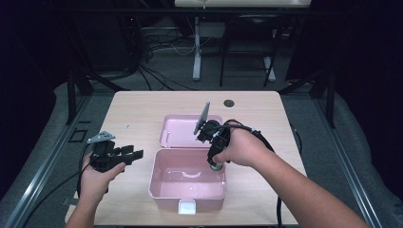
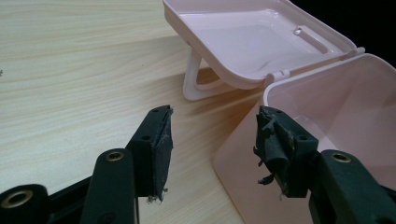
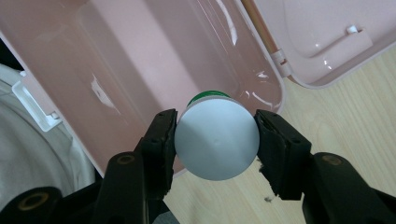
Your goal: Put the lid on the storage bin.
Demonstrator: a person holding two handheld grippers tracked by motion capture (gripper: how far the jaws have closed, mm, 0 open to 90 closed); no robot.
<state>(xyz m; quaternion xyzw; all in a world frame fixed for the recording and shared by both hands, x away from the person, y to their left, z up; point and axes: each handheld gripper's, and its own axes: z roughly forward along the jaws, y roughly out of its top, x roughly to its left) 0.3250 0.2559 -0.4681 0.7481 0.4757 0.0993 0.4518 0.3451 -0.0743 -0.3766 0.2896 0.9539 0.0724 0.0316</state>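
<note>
— What was the setting?
— A pale wooden table (image 1: 142, 109) in a dark room, with cables on the floor beyond its 12 o'clock edge. A pink box (image 1: 186, 185) sat near the middle, its lid (image 1: 180, 133) flung open flat toward 12 o'clock.

— And the right gripper (image 3: 215, 140)?
— Its jaws were clamped on a round white-capped container (image 3: 217, 139) with a green band, one pad at 9 o'clock and one at 3 o'clock of the cap. It hung over the box's 3 o'clock rim.

— The left gripper (image 2: 212, 144)?
— Jaws apart, holding nothing, just off the box's 9 o'clock wall, which stood nearest its right-hand pad.
</note>
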